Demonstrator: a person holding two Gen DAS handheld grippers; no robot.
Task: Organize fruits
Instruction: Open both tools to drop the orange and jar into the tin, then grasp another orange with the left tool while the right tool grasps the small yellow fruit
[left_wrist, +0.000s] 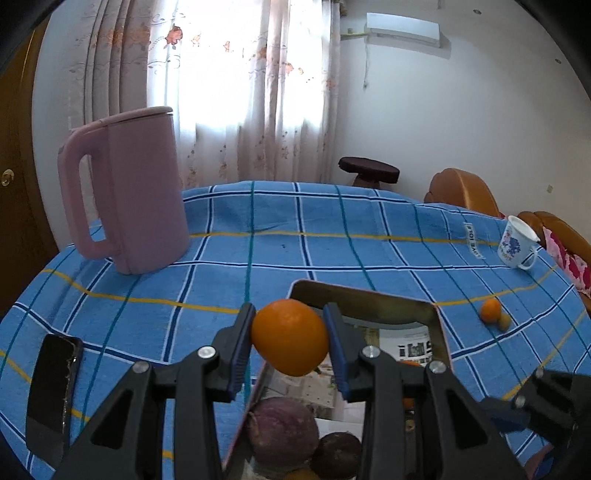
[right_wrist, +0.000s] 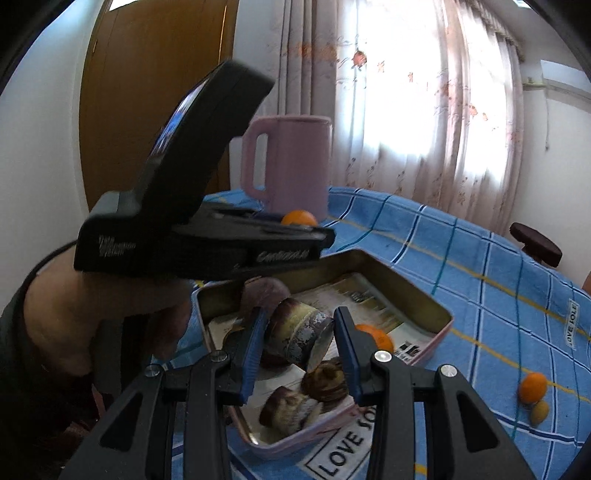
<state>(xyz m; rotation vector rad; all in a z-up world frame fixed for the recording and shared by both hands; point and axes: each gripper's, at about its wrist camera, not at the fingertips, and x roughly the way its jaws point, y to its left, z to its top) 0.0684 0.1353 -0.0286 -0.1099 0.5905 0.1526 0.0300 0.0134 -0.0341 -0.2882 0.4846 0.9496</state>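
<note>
- Your left tool (left_wrist: 290, 338) is gripping a round orange fruit (left_wrist: 290, 336) above the rectangular metal tin (left_wrist: 369, 301).
- Your right tool (right_wrist: 300, 341) is clamping a purple-brown cut tuber piece (right_wrist: 301, 334) over that tin.

Left black two-finger gripper (left_wrist: 290, 341): blue pads clamped either side of its load, angled downward | Right black two-finger gripper (right_wrist: 299, 341): likewise clamped, tilted down | bare hand (right_wrist: 74, 314) grasps left gripper's handle
</note>
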